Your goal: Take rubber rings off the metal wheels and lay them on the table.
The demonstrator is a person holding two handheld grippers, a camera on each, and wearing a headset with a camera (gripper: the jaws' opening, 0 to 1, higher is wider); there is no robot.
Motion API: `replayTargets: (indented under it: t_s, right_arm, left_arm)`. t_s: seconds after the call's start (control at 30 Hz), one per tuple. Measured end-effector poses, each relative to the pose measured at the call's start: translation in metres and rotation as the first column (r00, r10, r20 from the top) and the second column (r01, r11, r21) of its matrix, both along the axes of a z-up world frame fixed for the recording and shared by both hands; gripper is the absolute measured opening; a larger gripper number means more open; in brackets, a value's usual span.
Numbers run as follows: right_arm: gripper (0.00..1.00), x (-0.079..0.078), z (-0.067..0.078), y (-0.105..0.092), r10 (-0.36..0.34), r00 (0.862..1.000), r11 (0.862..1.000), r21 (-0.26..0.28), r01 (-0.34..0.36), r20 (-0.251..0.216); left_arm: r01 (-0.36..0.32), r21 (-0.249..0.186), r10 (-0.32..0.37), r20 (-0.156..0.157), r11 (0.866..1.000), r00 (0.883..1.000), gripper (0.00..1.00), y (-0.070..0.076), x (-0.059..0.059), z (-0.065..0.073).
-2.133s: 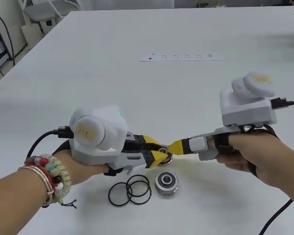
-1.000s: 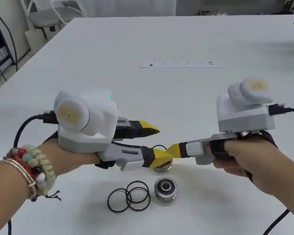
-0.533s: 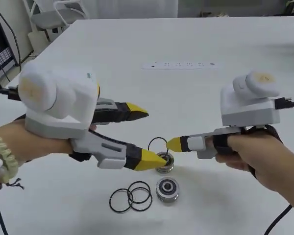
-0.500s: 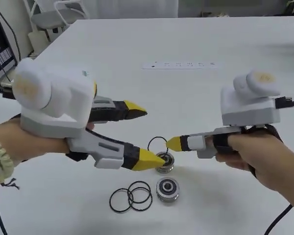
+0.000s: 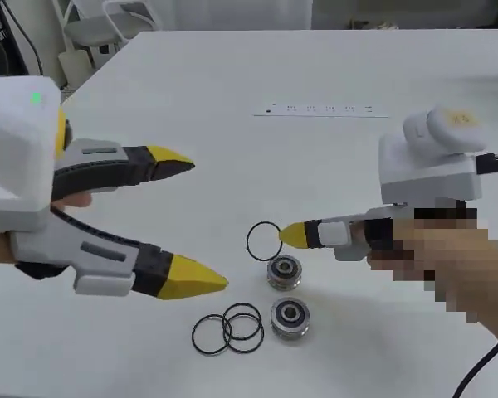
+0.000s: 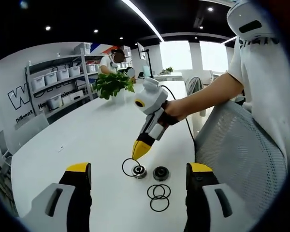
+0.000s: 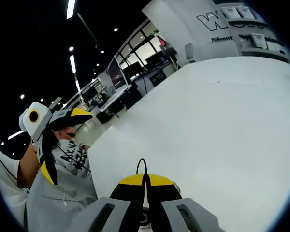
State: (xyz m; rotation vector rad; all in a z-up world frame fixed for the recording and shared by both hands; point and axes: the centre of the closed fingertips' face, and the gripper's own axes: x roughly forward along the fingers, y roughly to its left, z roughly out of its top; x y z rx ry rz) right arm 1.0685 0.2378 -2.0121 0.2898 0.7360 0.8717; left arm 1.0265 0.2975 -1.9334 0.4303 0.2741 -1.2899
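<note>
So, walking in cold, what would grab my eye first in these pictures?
Probably the big left gripper in the near left of the head view, its yellow-tipped fingers spread wide over the white table. Opposite it, the right gripper pinches a thin black rubber ring close by two small metal wheels. Three loose rings lie flat on the table beside them.

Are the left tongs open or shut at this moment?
Open. The left tongs have their two yellow tips far apart in the head view, with nothing held between them.
</note>
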Motion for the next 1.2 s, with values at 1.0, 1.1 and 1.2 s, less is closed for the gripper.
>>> replayTargets:
  t_s: [1.0,1.1,1.2]
  right_arm:
    - [0.0,-0.067,-0.026,0.055,0.341,0.936,0.934,-0.081,-0.348,-0.092]
    - [0.0,-0.073,-0.032,0.058,0.362,0.926,0.923,-0.094,-0.372,-0.109]
    - [0.0,-0.078,-0.039,0.06,0.382,0.916,0.912,-0.114,-0.395,-0.122]
  left_arm:
    - [-0.243,-0.023,0.237,-0.143,0.97,0.961,0.81,0.076,-0.041,-0.044]
    - [-0.25,-0.026,0.243,-0.156,0.968,0.957,0.81,0.077,-0.045,-0.047]
    - [-0.255,-0.025,0.248,-0.168,0.967,0.954,0.8,0.077,-0.048,-0.05]
